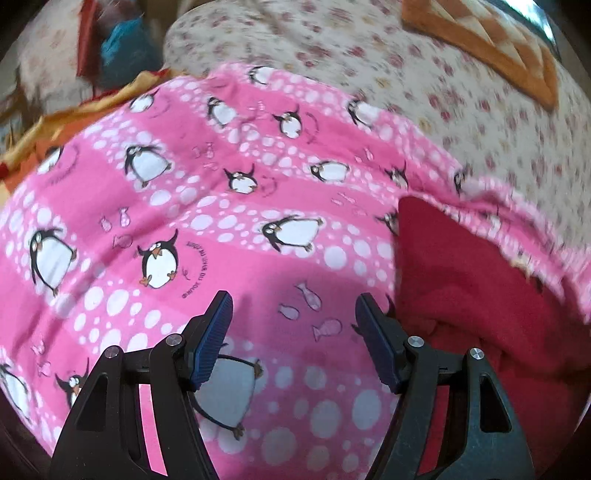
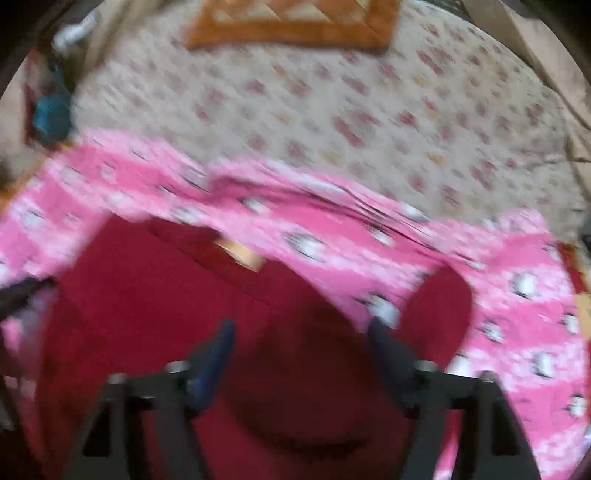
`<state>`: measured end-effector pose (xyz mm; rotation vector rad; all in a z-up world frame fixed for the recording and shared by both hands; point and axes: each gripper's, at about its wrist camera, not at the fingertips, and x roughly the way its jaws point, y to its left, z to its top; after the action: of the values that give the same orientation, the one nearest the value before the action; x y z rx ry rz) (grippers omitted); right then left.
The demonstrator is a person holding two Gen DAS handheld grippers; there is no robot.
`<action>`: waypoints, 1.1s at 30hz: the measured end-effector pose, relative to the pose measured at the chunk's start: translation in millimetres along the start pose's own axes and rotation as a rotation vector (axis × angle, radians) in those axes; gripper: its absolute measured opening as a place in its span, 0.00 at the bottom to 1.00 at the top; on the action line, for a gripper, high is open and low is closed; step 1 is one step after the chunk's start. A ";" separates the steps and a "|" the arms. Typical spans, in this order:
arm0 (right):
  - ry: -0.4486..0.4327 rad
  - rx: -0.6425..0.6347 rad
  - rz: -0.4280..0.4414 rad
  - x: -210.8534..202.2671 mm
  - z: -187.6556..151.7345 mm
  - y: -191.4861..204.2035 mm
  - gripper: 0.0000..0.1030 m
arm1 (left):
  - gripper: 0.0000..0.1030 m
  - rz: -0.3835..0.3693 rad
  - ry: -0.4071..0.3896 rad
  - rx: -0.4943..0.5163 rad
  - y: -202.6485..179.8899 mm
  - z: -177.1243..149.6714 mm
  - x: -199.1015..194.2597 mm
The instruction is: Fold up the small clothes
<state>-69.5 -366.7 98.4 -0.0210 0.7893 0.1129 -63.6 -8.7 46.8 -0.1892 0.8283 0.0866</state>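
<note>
A pink garment (image 1: 207, 221) printed with penguins and white dots lies spread on a floral bedsheet (image 1: 424, 96). Its dark red inner side (image 1: 461, 280) shows at the right, where the fabric is turned back. My left gripper (image 1: 293, 314) is open and empty just above the pink cloth. In the blurred right wrist view the pink garment (image 2: 369, 243) shows around a wide patch of red lining (image 2: 184, 295). My right gripper (image 2: 301, 328) is open over the red lining, empty. A tan label (image 2: 242, 254) shows at the garment's edge.
An orange patterned cloth (image 1: 491, 48) lies at the far side of the bed and also shows in the right wrist view (image 2: 295, 26). A yellow-orange cloth (image 1: 92, 107) lies at the garment's far left. A teal object (image 1: 125, 44) sits beyond the bed.
</note>
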 end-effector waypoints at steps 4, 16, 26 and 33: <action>0.042 0.002 0.225 26.2 27.8 51.5 0.72 | 0.68 -0.215 0.022 -0.122 12.7 1.7 -4.1; 0.233 -0.113 0.387 157.0 105.3 145.3 0.72 | 0.69 -0.305 0.161 0.094 -42.3 -5.7 24.7; 0.260 -0.221 0.478 193.9 105.7 180.2 0.12 | 0.10 -0.360 0.142 0.050 -20.3 6.2 22.4; 0.218 -0.193 0.546 202.2 117.8 202.8 0.10 | 0.09 -0.300 0.139 -0.017 2.6 9.7 28.8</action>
<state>132.9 -139.1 42.7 -0.0002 0.9845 0.7142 -37.5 -4.2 31.6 -0.3367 0.9294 -0.2038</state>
